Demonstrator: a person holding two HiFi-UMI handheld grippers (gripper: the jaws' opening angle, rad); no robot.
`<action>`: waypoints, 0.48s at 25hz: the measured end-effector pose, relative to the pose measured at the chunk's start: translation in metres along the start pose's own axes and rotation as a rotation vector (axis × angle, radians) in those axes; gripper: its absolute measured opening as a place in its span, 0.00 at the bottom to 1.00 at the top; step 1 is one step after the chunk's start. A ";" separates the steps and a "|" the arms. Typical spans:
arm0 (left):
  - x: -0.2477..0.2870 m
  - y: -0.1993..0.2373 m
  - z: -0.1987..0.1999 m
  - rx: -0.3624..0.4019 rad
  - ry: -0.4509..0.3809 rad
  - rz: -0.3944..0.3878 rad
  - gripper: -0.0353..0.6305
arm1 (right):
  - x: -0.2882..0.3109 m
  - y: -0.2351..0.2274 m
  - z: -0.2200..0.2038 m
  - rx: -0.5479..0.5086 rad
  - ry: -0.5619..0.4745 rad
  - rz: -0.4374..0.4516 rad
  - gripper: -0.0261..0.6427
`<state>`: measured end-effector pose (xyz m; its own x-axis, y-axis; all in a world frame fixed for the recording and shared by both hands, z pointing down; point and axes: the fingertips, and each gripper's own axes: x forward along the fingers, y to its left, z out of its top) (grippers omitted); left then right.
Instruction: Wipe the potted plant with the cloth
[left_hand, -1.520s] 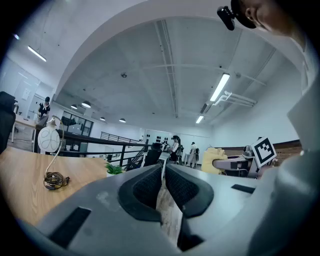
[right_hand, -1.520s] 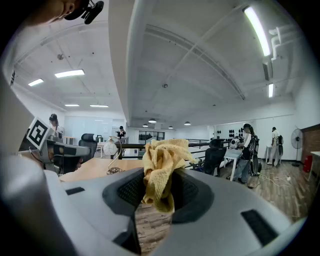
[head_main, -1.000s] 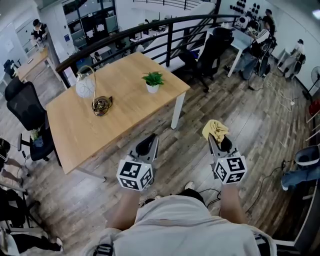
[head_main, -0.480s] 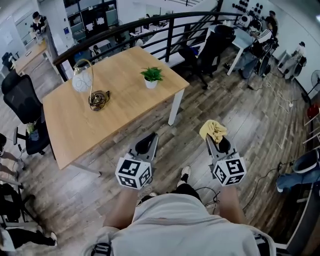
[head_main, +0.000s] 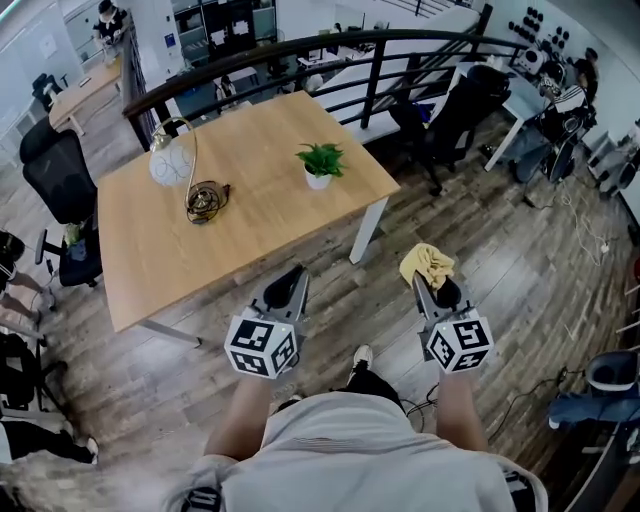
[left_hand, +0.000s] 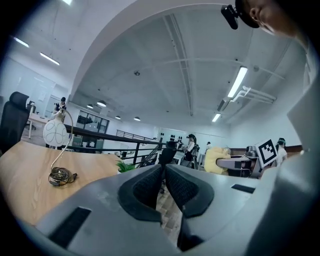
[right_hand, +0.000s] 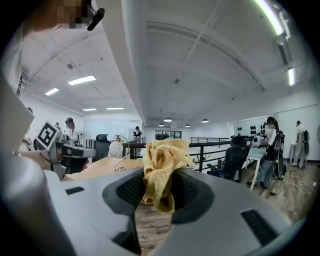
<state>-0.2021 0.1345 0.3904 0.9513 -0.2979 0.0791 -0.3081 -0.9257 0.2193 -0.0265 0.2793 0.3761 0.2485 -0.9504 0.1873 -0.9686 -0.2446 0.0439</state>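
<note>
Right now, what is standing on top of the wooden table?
A small potted plant, a white globe lamp and a coiled cable. The whole tabletop shows; nothing hides any part.

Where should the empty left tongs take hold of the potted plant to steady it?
Probably by its white pot, below the leaves: it stands upright, alone near the table's far right corner. Come in level from the near side with the left tongs, now shut; the right tongs hold the cloth.
</note>
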 end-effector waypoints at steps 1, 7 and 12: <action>0.011 0.003 0.003 0.000 -0.002 0.017 0.10 | 0.010 -0.011 0.003 0.000 -0.003 0.013 0.32; 0.086 0.006 0.024 0.013 -0.018 0.089 0.10 | 0.063 -0.085 0.028 -0.010 -0.031 0.080 0.32; 0.135 0.005 0.021 -0.004 -0.010 0.165 0.10 | 0.097 -0.144 0.024 0.010 -0.024 0.135 0.32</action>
<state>-0.0750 0.0846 0.3821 0.8880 -0.4478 0.1042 -0.4598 -0.8633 0.2080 0.1368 0.2180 0.3640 0.1162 -0.9790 0.1677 -0.9932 -0.1162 0.0098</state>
